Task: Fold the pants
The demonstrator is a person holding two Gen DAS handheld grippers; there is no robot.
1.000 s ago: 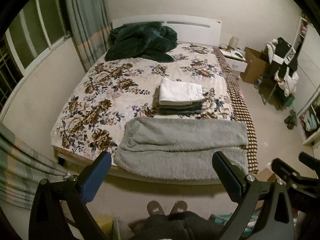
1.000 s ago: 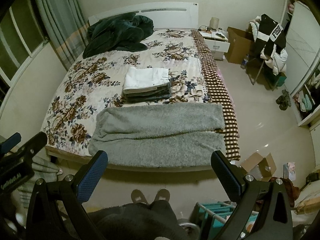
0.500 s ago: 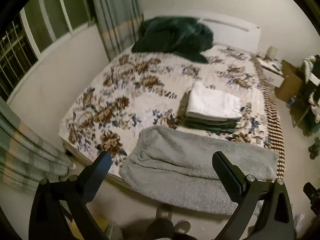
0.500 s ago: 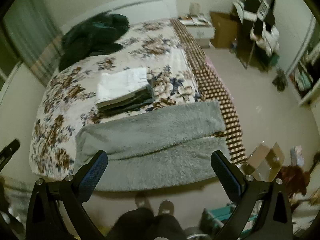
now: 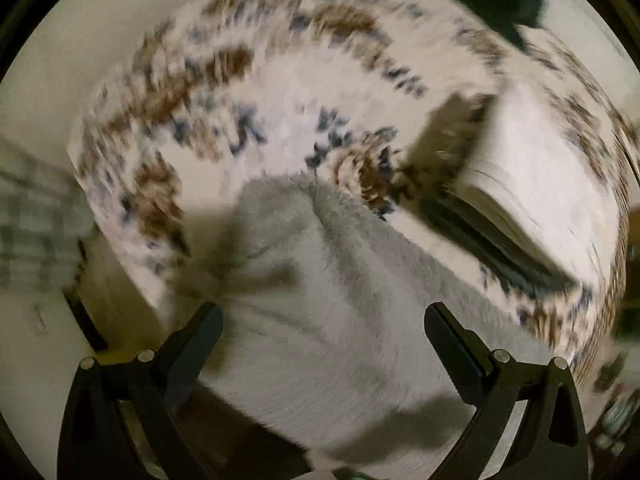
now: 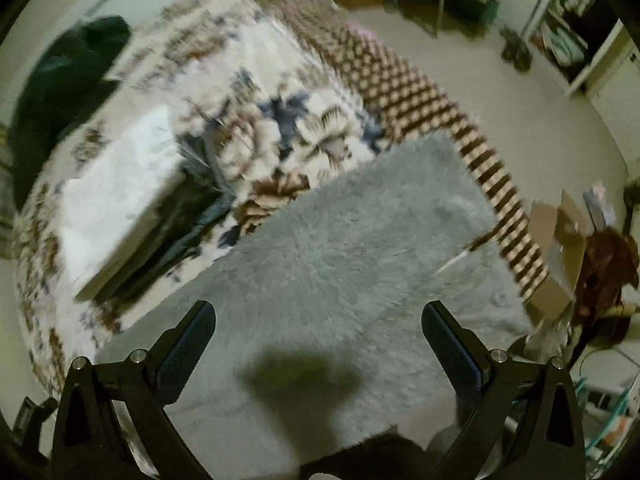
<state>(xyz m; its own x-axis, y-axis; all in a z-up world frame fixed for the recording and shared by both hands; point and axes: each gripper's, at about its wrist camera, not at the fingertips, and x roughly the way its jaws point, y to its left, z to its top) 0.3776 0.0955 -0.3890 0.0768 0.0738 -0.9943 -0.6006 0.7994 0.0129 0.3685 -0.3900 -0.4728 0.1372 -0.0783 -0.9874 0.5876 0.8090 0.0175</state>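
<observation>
The fluffy grey fleece pants (image 6: 352,248) lay lengthwise across the bed's foot, one end under each wide-spread, empty pair of fingers (image 5: 218,320).

Left gripper (image 5: 322,330): matte black frame with two angled arms and triangular cut-outs in each side plate. Silver round screws sit on the joints. Its fingers (image 5: 450,340) look dark.

Right gripper (image 6: 318,330): same black frame and silver screws. Its fingers (image 6: 188,340) carry dark blue pads with a fine dotted texture.
</observation>
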